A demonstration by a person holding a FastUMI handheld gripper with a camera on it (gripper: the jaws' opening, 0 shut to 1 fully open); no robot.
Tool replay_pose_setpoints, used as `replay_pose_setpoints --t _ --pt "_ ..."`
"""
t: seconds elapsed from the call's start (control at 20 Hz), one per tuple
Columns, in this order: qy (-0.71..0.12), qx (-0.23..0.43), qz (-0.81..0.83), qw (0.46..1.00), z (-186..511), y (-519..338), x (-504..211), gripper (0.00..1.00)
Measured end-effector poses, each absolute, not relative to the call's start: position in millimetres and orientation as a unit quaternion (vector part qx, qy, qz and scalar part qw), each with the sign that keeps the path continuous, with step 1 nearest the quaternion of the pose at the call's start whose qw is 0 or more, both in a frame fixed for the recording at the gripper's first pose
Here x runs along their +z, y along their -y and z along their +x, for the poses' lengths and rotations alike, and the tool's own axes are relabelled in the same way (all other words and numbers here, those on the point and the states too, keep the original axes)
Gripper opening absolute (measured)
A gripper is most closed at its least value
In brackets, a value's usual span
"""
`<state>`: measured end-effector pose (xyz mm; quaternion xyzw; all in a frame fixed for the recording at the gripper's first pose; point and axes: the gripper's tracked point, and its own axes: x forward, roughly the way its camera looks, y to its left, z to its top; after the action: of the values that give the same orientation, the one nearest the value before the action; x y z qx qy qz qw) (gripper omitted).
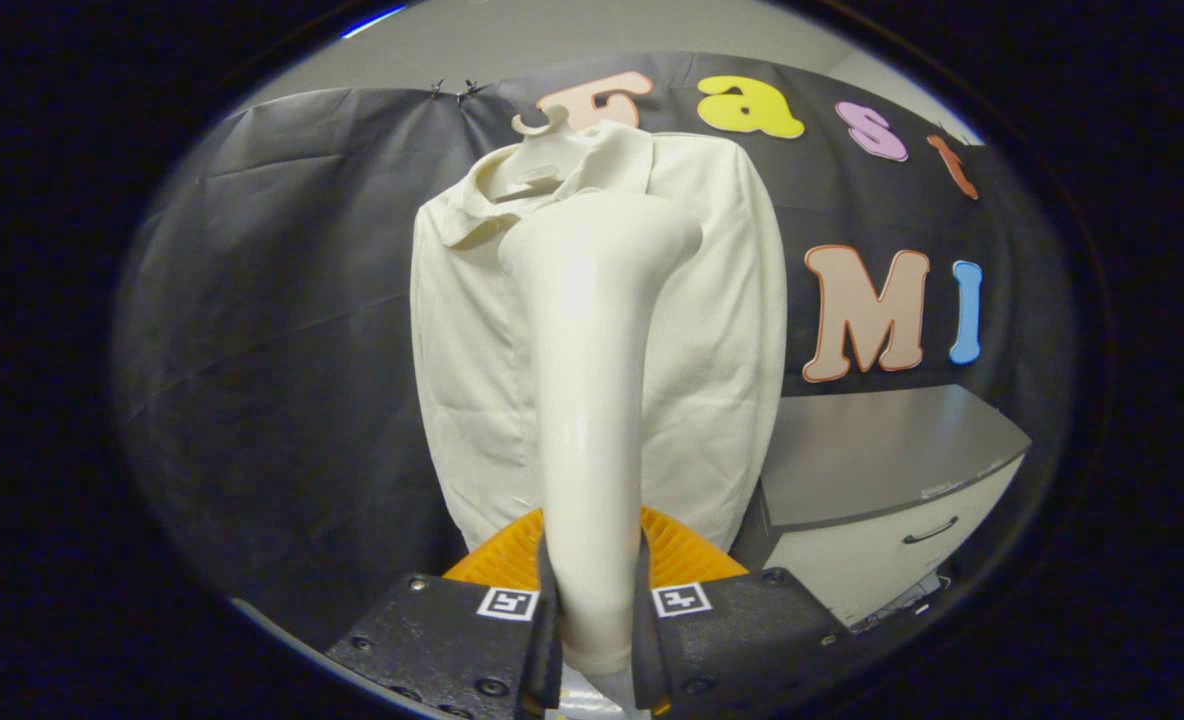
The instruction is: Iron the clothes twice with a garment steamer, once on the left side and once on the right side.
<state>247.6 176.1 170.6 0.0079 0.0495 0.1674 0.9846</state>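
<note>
A cream shirt (712, 330) hangs on a pale hanger (537, 125) against the black cloth wall. The white garment steamer (592, 400) stands upright between my fingers, its handle pinched on both sides. My gripper (593, 600) is shut on that handle. The steamer's wide head (602, 240) sits high up in front of the shirt's chest, just below the collar (512, 200). I cannot tell whether the head touches the cloth. The steamer hides the middle strip of the shirt.
A grey-topped white cabinet (882, 480) with a drawer handle stands to the right of the shirt, below the wall cloth. The black cloth wall (282, 330) spreads to the left of the shirt.
</note>
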Motion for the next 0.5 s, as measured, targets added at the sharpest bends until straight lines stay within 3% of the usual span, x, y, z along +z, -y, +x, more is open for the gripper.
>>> replay_pose_setpoints --t 0.25,0.5 --pt "-0.059 0.175 0.039 0.982 301.1 -175.4 173.5 0.27" --pt "-0.029 0.133 -0.022 0.990 321.8 -174.5 148.0 0.28"
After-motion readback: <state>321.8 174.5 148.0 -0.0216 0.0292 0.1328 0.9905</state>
